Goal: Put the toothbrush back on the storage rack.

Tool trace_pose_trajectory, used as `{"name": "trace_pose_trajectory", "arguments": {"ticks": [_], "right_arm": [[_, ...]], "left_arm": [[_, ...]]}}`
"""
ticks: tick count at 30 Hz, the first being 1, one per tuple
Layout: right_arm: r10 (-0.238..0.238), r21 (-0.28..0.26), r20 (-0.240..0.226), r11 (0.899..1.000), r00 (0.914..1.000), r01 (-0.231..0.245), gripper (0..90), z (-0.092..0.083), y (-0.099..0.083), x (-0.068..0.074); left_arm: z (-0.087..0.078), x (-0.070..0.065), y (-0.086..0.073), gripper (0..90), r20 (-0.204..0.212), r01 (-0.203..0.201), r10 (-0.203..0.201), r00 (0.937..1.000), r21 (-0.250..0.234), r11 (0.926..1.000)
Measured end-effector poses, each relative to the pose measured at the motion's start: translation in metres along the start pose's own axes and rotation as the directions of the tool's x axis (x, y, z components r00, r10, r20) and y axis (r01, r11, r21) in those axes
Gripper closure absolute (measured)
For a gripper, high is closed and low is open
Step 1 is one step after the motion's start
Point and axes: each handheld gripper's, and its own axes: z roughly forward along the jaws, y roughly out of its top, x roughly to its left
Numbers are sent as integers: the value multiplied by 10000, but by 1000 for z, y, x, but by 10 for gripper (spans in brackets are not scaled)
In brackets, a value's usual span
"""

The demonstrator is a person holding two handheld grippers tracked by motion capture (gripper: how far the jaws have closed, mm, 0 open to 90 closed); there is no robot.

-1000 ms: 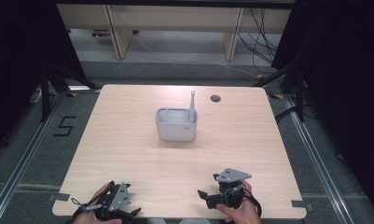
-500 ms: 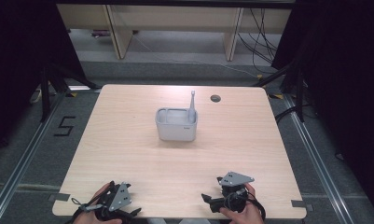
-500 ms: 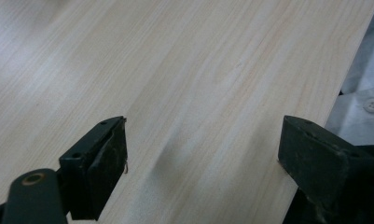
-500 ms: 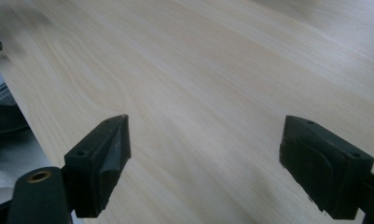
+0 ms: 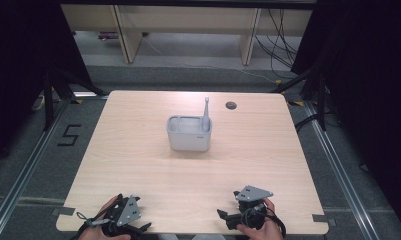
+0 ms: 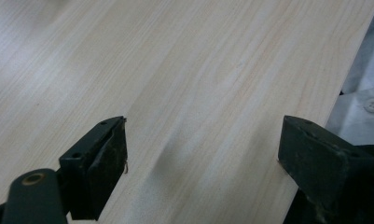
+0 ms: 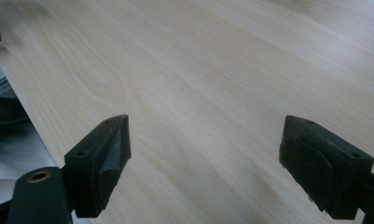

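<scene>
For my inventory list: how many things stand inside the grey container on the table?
1. A single grey stick-like utensil stands upright at the right end of the grey container. Smaller things lying low inside could be hidden by its walls.

Even overhead light falls on the pale wooden desk (image 5: 138, 150), leaving it bright while the surroundings beyond its left and right edges sink into near black. The grey caddy (image 5: 189, 134) at the desk's middle casts only a faint, soft shadow toward the near edge. No glare marks the wood. The high view is slightly soft and grainy. In both gripper views the wood grain is fairly clear, while the black fingers (image 6: 98, 163) close to the lens are a little blurred.
</scene>
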Motion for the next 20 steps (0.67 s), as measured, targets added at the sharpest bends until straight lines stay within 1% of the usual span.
{"name": "trace_pose_trajectory", "arguments": {"ticks": [3,8,9,10,20], "right_arm": [[-137,-22,-107,9999,9998,137,172,1,0,-1],[-67,62,-69,10000,10000,68,172,0,0,0],[-195,10,-140,9998,9997,195,172,1,0,-1],[-211,48,-98,9998,9997,211,172,1,0,-1],[-208,54,-129,9998,9997,209,173,2,0,-1]], "left_arm": [[0,0,0,153,0,-6,6,10000,4,10000],[0,0,0,153,-3,-4,4,10000,1,10000],[0,0,0,153,-7,0,0,10000,-2,10000],[0,0,0,153,-5,-3,3,10000,-1,10000],[0,0,0,153,-11,-8,8,10000,2,10000]]}}
